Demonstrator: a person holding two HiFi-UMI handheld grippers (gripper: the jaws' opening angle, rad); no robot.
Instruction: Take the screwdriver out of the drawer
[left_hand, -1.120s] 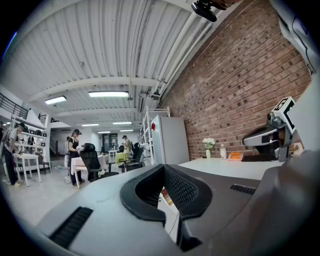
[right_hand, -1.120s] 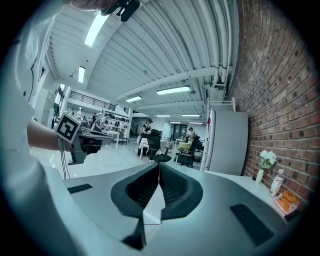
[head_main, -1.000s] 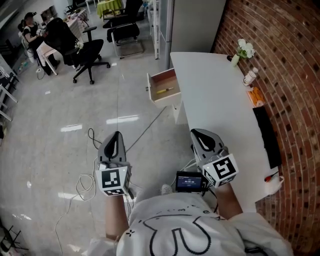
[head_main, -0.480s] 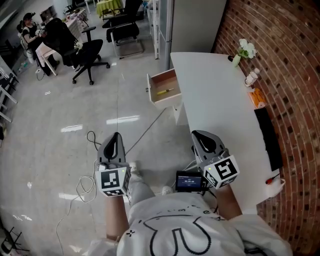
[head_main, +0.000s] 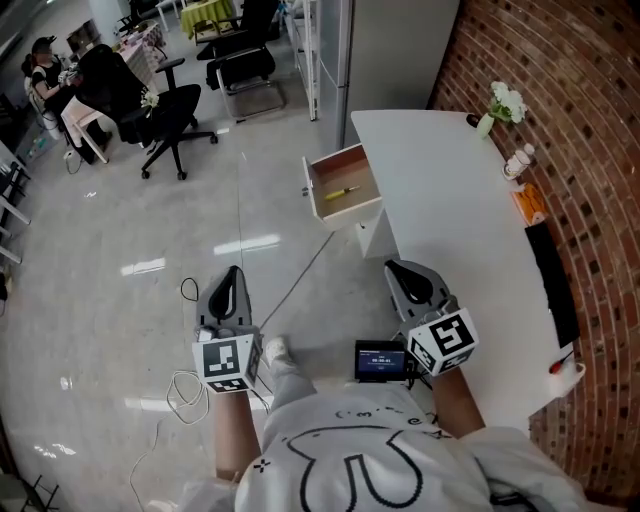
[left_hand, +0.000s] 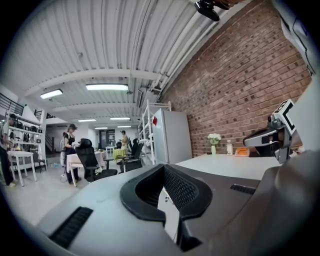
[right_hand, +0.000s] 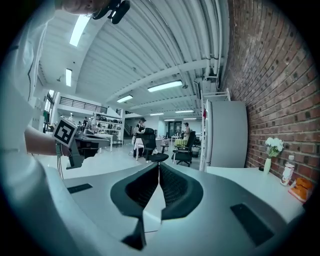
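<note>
**A:** What does the head view give?

**B:** The screwdriver (head_main: 341, 192), with a yellow handle, lies on the floor of the open drawer (head_main: 318, 196), which juts out from the side of the white table (head_main: 450, 200). Both grippers are held low in front of the person, well short of it. The left gripper (head_main: 233, 270) is over the grey floor, down and to the left of the drawer. The right gripper (head_main: 403, 268) is at the table's near edge, and is the closer of the two. Neither touches the drawer.

**A:** And the left gripper view?

**B:** The left gripper (left_hand: 162, 166) has its two black pads pressed together, with only a thin seam between them, and it grips nothing. It points along the table (left_hand: 225, 165), with the right gripper (left_hand: 265, 137) off to the side. The screwdriver cannot be made out from here.

**A:** And the right gripper view?

**B:** It shows the same. The right gripper (right_hand: 159, 165) has its pads meeting along a closed line and it carries nothing. The table top (right_hand: 240, 172) runs ahead on its right, and the left gripper (right_hand: 75, 147) is off to the left. The drawer's contents cannot be made out here either.
</note>
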